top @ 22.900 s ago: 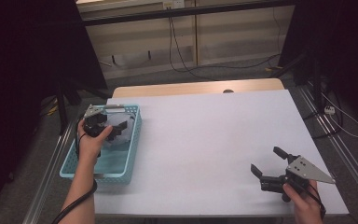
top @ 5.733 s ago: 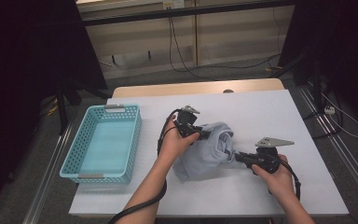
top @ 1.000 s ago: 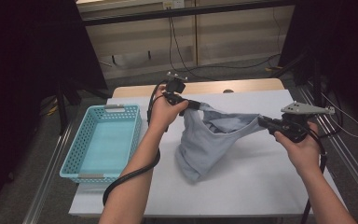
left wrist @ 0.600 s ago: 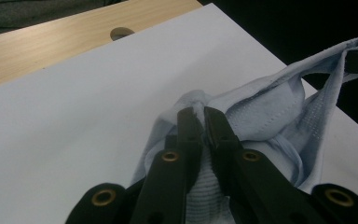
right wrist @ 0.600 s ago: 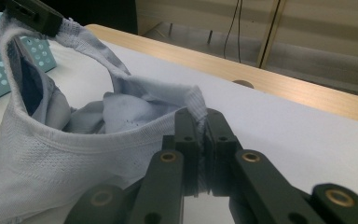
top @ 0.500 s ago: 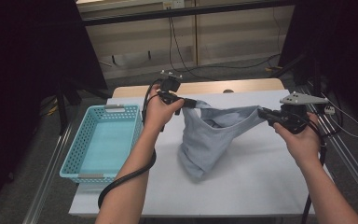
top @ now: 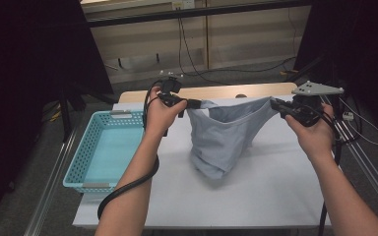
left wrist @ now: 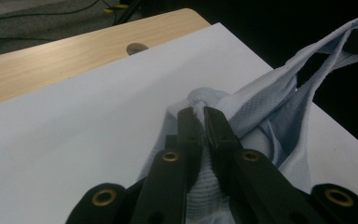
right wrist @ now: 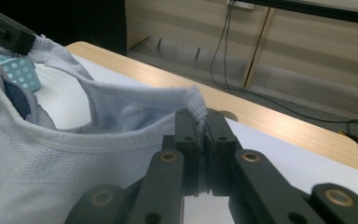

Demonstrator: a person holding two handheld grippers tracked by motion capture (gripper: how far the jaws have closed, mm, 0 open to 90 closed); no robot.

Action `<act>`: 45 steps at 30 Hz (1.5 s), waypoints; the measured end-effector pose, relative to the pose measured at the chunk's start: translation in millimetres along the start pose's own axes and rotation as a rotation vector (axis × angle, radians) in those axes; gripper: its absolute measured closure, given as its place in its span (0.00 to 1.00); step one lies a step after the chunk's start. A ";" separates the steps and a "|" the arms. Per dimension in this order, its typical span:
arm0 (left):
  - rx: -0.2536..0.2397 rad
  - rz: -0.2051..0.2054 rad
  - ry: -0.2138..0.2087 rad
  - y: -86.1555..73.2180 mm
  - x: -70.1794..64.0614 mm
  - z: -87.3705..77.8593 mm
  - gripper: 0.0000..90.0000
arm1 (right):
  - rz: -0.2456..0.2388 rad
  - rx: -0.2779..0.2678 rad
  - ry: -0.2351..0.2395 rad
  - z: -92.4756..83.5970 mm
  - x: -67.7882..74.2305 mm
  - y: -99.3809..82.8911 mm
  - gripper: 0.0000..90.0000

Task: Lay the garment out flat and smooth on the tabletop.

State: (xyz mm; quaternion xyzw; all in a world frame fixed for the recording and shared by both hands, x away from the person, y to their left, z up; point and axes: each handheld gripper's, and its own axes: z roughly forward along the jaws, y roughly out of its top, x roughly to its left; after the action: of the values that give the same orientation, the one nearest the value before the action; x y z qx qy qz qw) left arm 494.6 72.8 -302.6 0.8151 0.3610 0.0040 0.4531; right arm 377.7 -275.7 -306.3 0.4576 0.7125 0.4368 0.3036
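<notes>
- the left gripper (top: 193, 103) is raised over the far left part of the worktop (top: 275, 187), its jaws pressed together on one top corner of a pale blue garment (top: 224, 142).
- in the left gripper view the fabric is bunched between the two black jaws, and the garment (left wrist: 270, 107) stretches away to the upper right towards the other gripper's dark tip at the frame edge.
- the right gripper (top: 277, 105) is held at about the same height over the far right side, pinching the opposite top corner of the garment; the grey plate sits on top of it.
- in the right gripper view the jaws are closed on a folded edge of the garment (right wrist: 74, 154), whose ribbed hem runs off to the left.
- the garment hangs between the two grippers with its upper edge pulled into a shallow sag; the body droops in a loose funnel, and its lower end rests crumpled on the worktop near the middle.
- a turquoise basket (top: 86, 169) stands on the left edge of the worktop, well apart from the garment; its perforated wall (right wrist: 16, 74) shows at the left of the right gripper view.
- a bare wooden strip with a round hole (left wrist: 137, 48) runs along the far edge of the worktop.
</notes>
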 end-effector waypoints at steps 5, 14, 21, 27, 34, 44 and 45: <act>0.005 -0.011 -0.002 -2.9 4.2 0.7 0.96 | 0.002 0.008 0.008 4.0 1.8 -4.6 0.96; 0.004 -0.007 0.007 1.5 5.0 -0.3 0.96 | 0.000 0.014 0.010 8.9 1.4 -4.5 0.96; -0.021 0.010 0.028 13.6 10.0 -5.5 0.96 | -0.017 0.004 -0.027 22.3 -1.1 7.4 0.96; -0.059 0.005 0.075 25.9 31.2 -5.4 0.97 | -0.013 0.005 -0.079 56.3 -8.1 27.9 0.96; -0.077 -0.013 0.202 10.5 47.1 2.0 0.47 | 0.004 0.008 -0.148 87.5 5.3 28.3 0.51; -0.025 0.027 0.132 -26.7 24.6 -3.4 0.21 | -0.021 0.033 -0.038 62.6 37.0 -8.8 0.29; -0.017 0.031 0.133 -30.8 23.4 -3.0 0.20 | -0.017 0.040 -0.023 60.9 40.4 -13.6 0.28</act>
State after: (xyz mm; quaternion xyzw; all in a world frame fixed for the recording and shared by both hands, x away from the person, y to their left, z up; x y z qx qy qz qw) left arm 492.8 98.9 -331.3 0.8146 0.3778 0.0680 0.4348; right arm 407.0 -220.4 -346.3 0.4623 0.7215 0.4147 0.3063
